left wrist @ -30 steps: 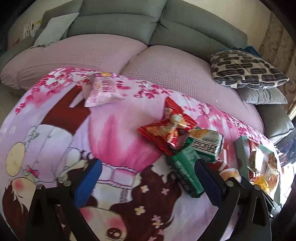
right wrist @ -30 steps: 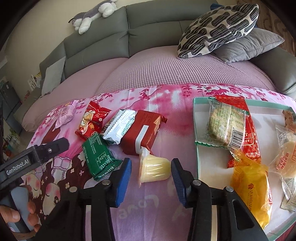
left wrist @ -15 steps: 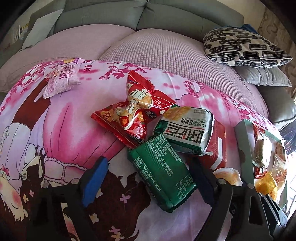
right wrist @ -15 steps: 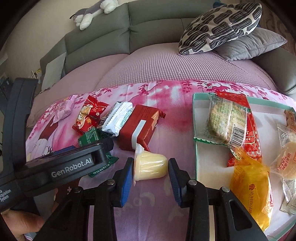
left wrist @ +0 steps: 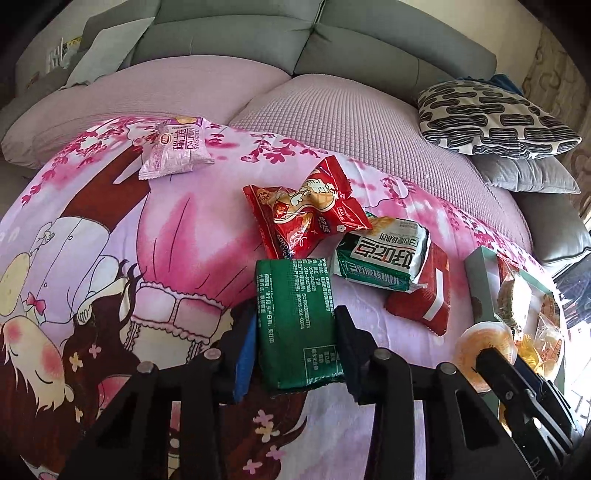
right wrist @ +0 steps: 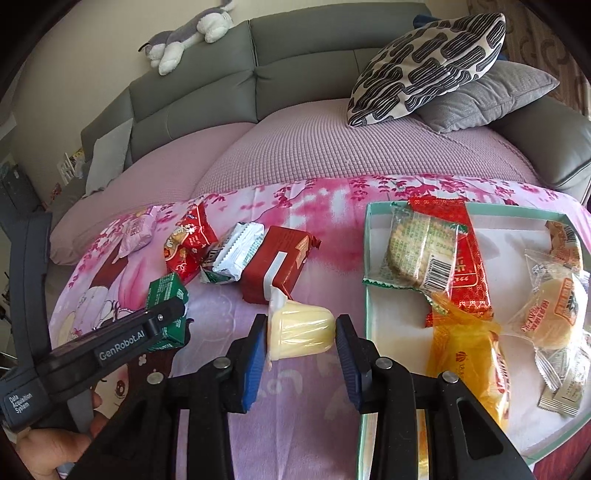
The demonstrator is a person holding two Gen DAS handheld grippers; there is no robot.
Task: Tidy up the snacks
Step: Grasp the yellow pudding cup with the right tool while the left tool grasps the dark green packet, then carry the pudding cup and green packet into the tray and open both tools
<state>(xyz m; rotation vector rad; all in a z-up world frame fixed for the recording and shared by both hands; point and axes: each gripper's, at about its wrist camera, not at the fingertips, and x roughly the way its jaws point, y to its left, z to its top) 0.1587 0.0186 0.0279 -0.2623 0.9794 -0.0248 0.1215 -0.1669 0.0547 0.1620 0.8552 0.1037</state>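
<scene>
A green snack packet (left wrist: 295, 295) lies on the pink cartoon blanket, and my left gripper (left wrist: 294, 318) is shut on its near end, both pads pressing its sides. In the right wrist view my right gripper (right wrist: 300, 325) is shut on a yellow jelly cup (right wrist: 303, 332) lying sideways, just left of the white tray (right wrist: 399, 332). The tray holds several wrapped snacks. A red bag (left wrist: 306, 210), a green-and-white packet (left wrist: 384, 254), a dark red packet (left wrist: 424, 299) and a pink packet (left wrist: 177, 147) lie loose on the blanket.
The blanket covers a pink sofa seat with a grey backrest (right wrist: 295, 48). A patterned cushion (right wrist: 424, 62) and a grey cushion (right wrist: 491, 96) sit at the back right. A plush toy (right wrist: 188, 33) lies on the backrest. A hand (right wrist: 48, 446) holds the left gripper.
My left gripper moved forward over the green packet and closed from wide open onto it. The right gripper closed on the jelly cup and shifted slightly with it.
</scene>
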